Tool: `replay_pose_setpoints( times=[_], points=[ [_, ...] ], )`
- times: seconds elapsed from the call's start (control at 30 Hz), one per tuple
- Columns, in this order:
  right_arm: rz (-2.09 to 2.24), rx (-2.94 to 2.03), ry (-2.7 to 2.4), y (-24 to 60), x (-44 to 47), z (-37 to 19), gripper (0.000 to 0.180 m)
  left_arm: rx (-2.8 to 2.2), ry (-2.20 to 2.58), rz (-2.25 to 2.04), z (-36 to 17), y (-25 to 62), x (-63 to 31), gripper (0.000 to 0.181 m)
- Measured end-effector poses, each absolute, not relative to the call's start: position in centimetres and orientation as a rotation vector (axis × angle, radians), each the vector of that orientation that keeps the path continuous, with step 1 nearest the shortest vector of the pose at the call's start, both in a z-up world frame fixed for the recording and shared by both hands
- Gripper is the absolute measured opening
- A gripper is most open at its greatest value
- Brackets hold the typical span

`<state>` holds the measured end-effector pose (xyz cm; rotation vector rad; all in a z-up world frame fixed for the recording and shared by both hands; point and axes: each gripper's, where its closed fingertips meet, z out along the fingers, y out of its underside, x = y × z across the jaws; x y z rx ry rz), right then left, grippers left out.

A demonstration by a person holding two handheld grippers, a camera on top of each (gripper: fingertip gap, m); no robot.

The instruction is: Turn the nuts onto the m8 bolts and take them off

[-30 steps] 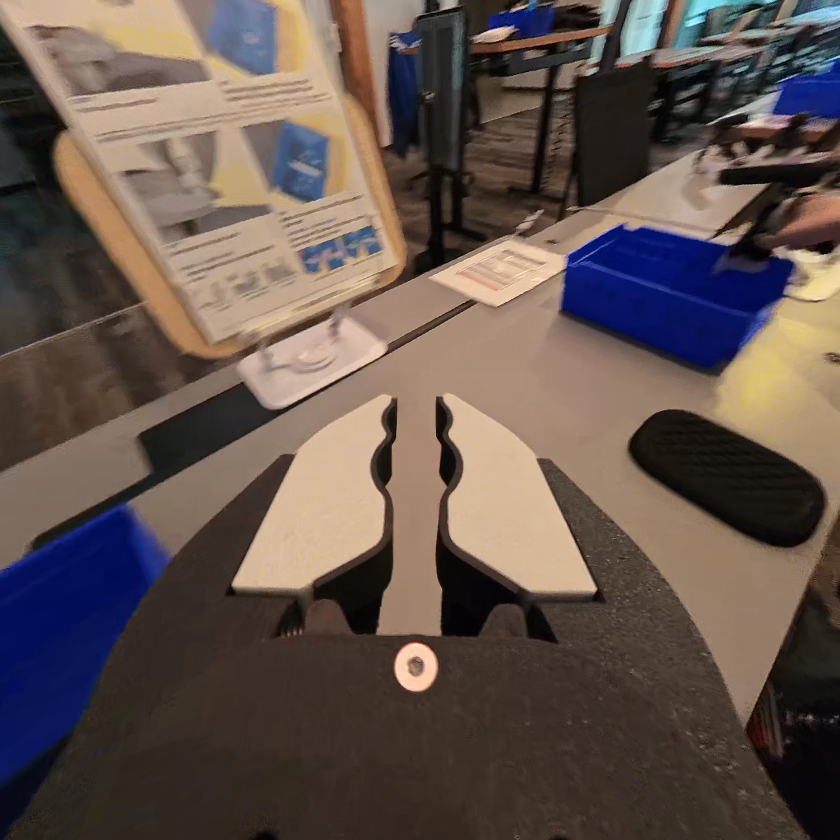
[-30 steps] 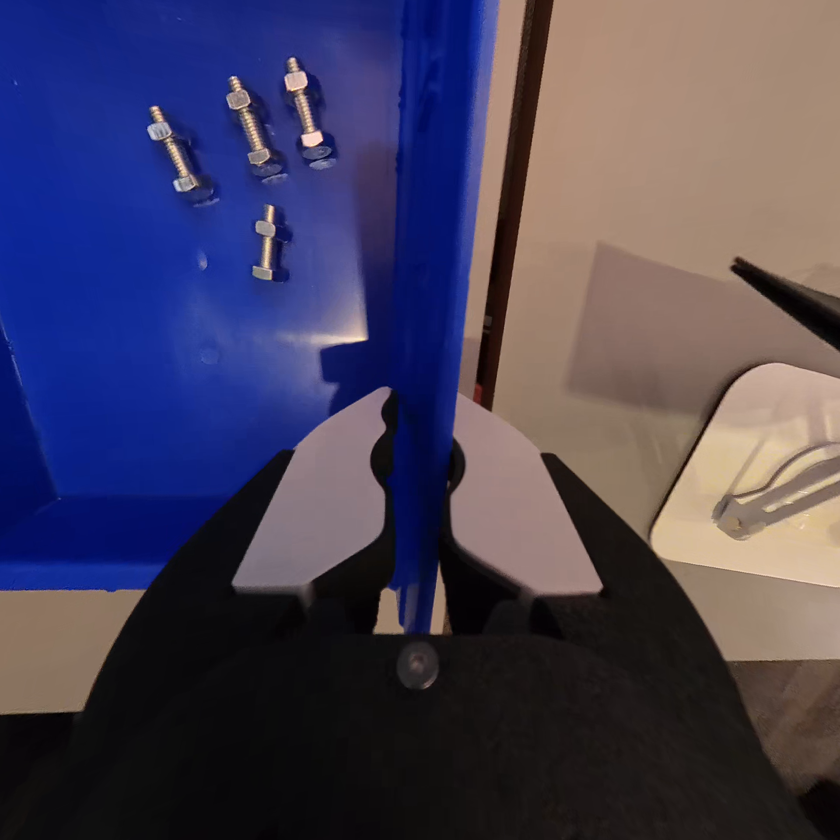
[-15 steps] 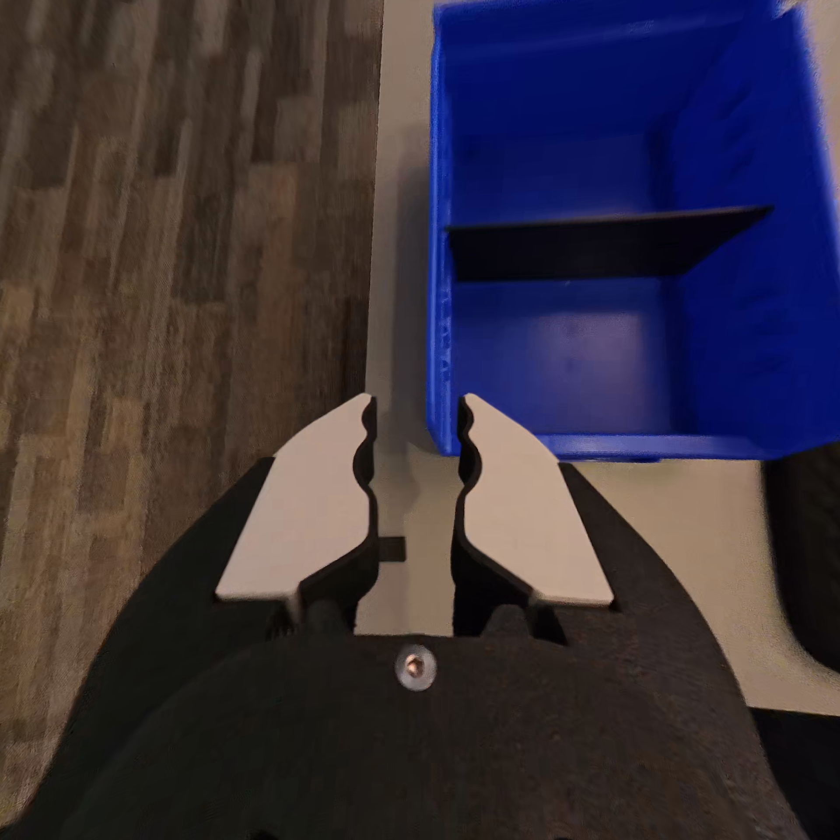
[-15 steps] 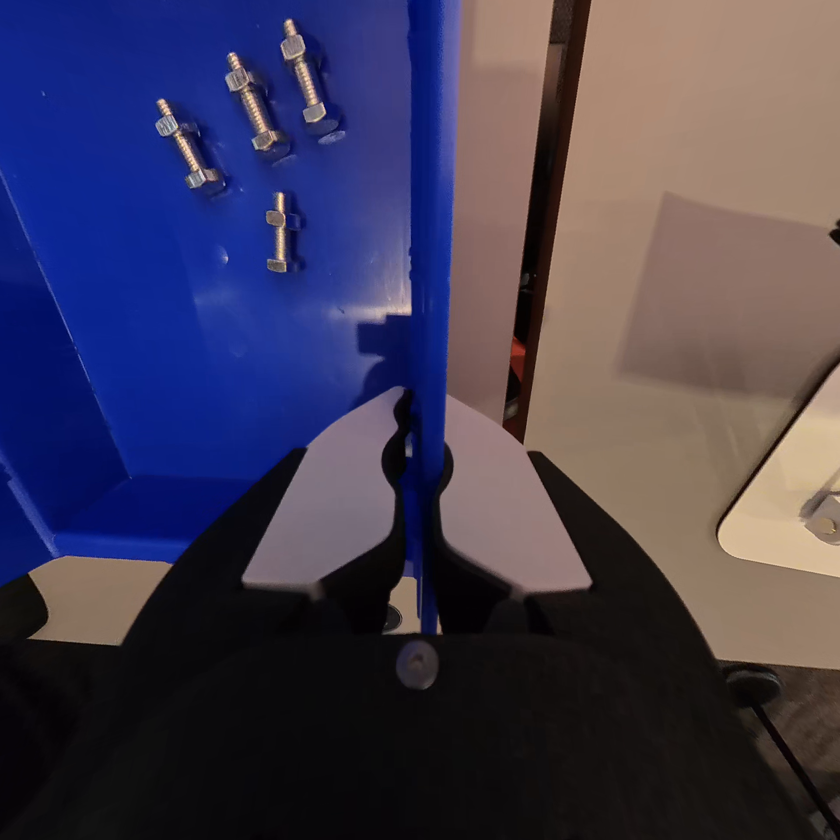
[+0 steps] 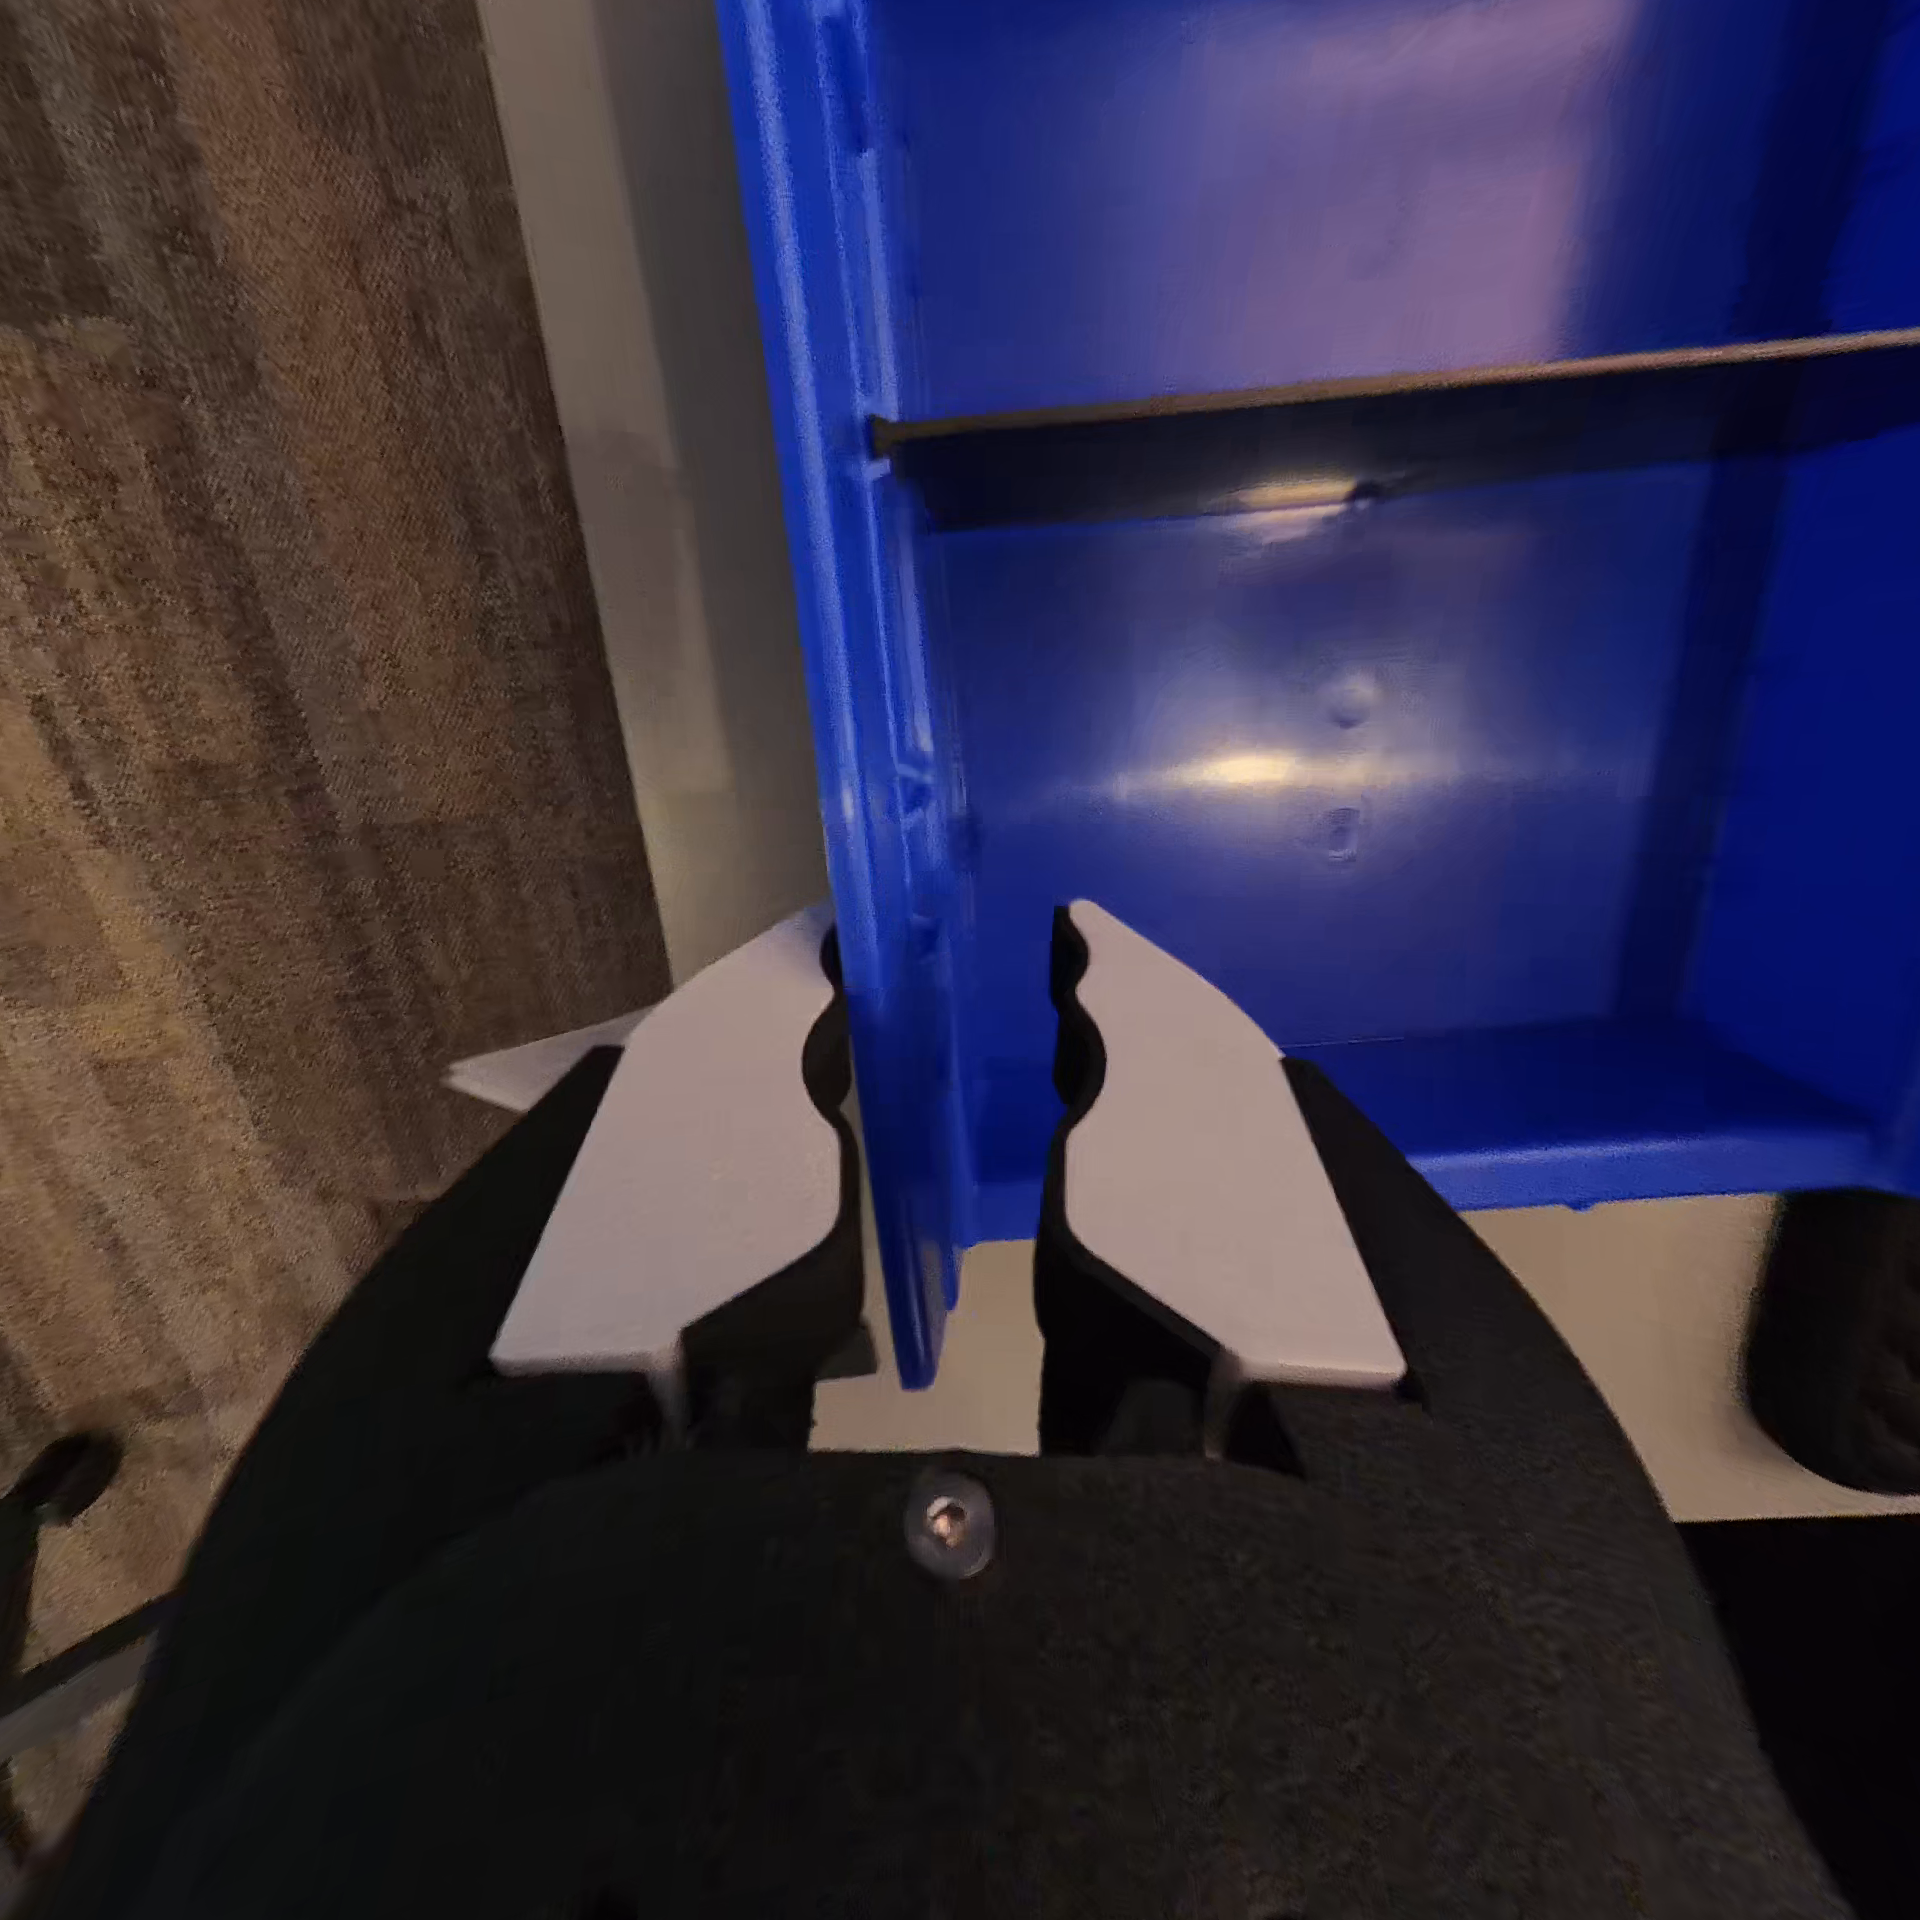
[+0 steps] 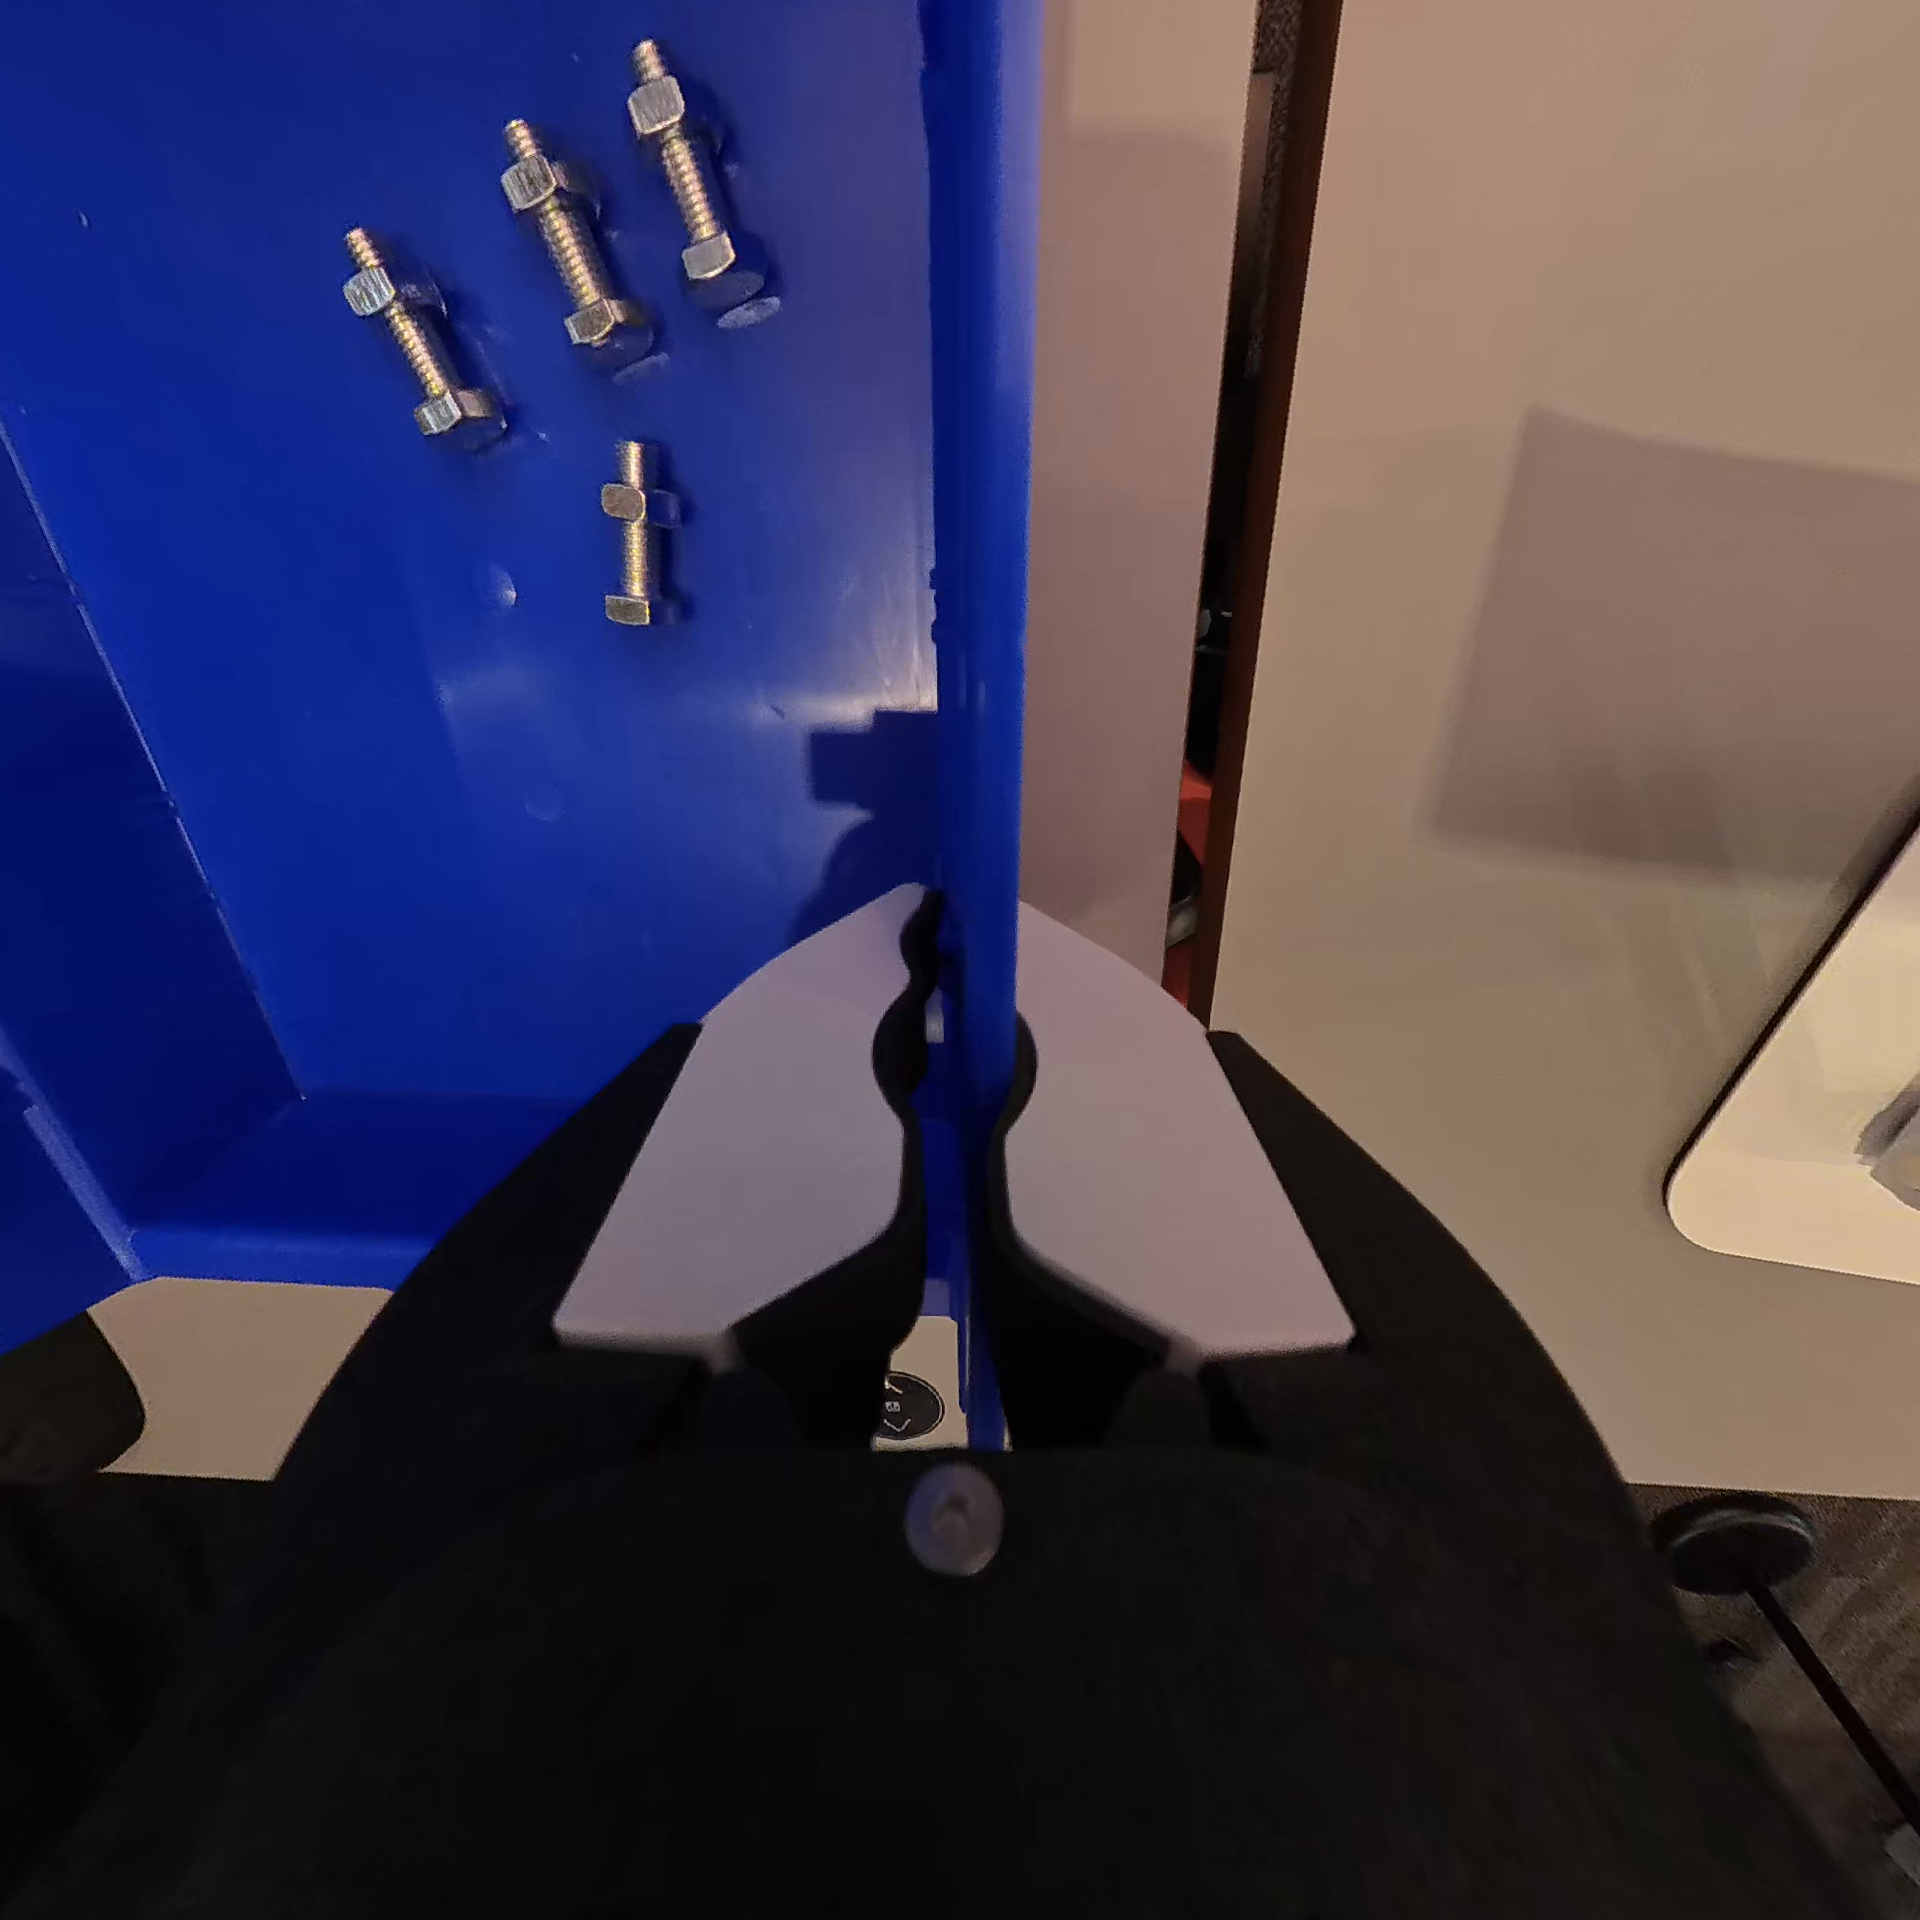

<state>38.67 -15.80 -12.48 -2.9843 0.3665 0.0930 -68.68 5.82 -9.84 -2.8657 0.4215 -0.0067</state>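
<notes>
Several silver bolts [image 6: 632,535], each with a nut on it, lie on the floor of a blue bin [image 6: 312,831] in the right wrist view. My right gripper [image 6: 971,906] is shut on that bin's right wall [image 6: 977,520], one finger inside and one outside. In the left wrist view a second blue bin [image 5: 1351,727] with a black divider [image 5: 1351,416] shows nothing inside. My left gripper [image 5: 945,930] is open and straddles this bin's left wall [image 5: 883,831]: the left finger is outside against the wall, the right finger inside with a gap.
Brown carpet floor [image 5: 260,623] lies past the table edge left of the divided bin. A black pad [image 5: 1839,1351] sits at its near right. A white stand base [image 6: 1818,1143] is right of the bolt bin, beyond a dark gap [image 6: 1247,520] between tables. Tip to tip, the grippers are about 110 cm apart.
My left gripper swung down from facing across the room to the divided bin, opened wider and moved over its left wall. My right gripper stays clamped on the bolt bin's wall, which shifted slightly.
</notes>
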Motion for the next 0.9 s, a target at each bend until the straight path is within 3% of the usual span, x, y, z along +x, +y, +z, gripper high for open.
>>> replay_pose_setpoints(
  times=[0.1, 0.27, 0.57, 0.9],
  points=[
    [0.098, -2.982, 0.358, -15.8, 38.7, -12.5, 0.005, -2.937, 0.458, 0.084, -11.2, 5.7, -69.4, 0.017],
    [0.14, -2.97, 0.381, -15.8, 38.6, -12.5, 0.005, -2.951, 0.33, -0.126, -11.4, 6.4, -68.4, 0.005],
    [0.227, -2.943, 0.417, -15.8, 38.0, -12.5, 0.006, -2.956, 0.314, -0.158, -10.8, 6.2, -65.8, 0.005],
    [0.227, -2.931, 0.469, -15.5, 37.2, -12.5, 0.006, -2.96, 0.423, -0.133, -9.9, 7.0, -54.7, 0.006]
  ],
)
